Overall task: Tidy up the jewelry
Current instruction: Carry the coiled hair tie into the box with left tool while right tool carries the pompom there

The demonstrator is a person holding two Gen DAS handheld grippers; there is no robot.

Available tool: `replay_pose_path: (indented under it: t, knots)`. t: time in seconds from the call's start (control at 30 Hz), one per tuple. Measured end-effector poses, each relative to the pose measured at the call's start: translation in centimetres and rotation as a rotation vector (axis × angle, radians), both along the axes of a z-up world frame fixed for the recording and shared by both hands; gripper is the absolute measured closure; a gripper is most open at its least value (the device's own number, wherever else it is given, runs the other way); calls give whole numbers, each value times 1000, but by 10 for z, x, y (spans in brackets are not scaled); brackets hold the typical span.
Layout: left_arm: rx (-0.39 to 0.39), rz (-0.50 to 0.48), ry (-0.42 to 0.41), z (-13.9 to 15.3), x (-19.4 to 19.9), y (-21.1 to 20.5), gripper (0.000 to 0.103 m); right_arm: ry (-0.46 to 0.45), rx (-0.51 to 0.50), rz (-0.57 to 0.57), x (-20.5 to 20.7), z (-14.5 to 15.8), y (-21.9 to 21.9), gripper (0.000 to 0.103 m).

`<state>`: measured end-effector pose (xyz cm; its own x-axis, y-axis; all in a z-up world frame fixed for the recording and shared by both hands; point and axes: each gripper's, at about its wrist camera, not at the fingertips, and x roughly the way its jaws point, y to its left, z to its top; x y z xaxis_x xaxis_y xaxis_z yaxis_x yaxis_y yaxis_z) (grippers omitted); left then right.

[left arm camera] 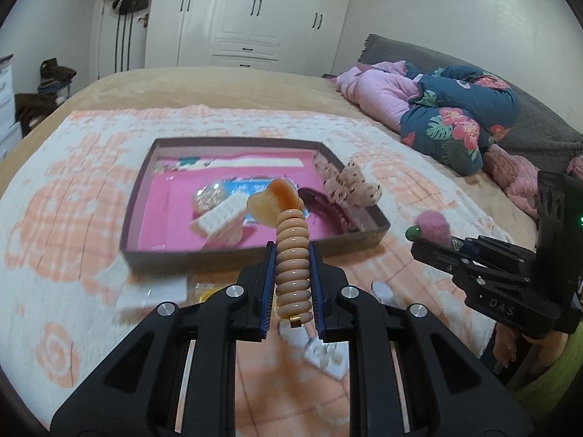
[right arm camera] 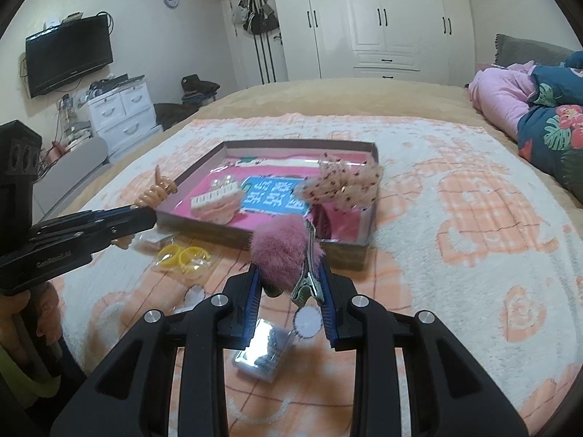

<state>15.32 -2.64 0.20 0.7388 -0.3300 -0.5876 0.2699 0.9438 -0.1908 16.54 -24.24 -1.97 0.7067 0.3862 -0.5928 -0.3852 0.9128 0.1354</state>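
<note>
My left gripper (left arm camera: 291, 276) is shut on a beige spiral hair tie (left arm camera: 292, 262) with an orange heart charm, held above the bed in front of the box. It also shows in the right wrist view (right arm camera: 155, 193). My right gripper (right arm camera: 291, 284) is shut on a pink fluffy pom-pom hair clip (right arm camera: 280, 255) with a metal clip, just in front of the box's near edge. The shallow box (right arm camera: 204, 222) with a pink floor holds a white claw clip (right arm camera: 216, 204), a dotted bow (right arm camera: 342, 184) and a dark comb (left arm camera: 324, 207).
A packet of yellow rings (right arm camera: 184, 256), a clear packet (right arm camera: 264, 355) and small white round pads (right arm camera: 308, 322) lie on the peach-and-white blanket (right arm camera: 455, 236) in front of the box. Folded bedding (right arm camera: 546, 120) lies at the right. A dresser (right arm camera: 124, 113) stands beyond the bed's left edge.
</note>
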Motion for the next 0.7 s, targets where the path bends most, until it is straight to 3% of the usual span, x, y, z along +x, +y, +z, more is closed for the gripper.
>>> replay_pose_path:
  t: [0.7]
  knots:
    - [-15, -40, 13, -5, 79, -18, 92, -51, -38, -87, 46, 12, -14, 76]
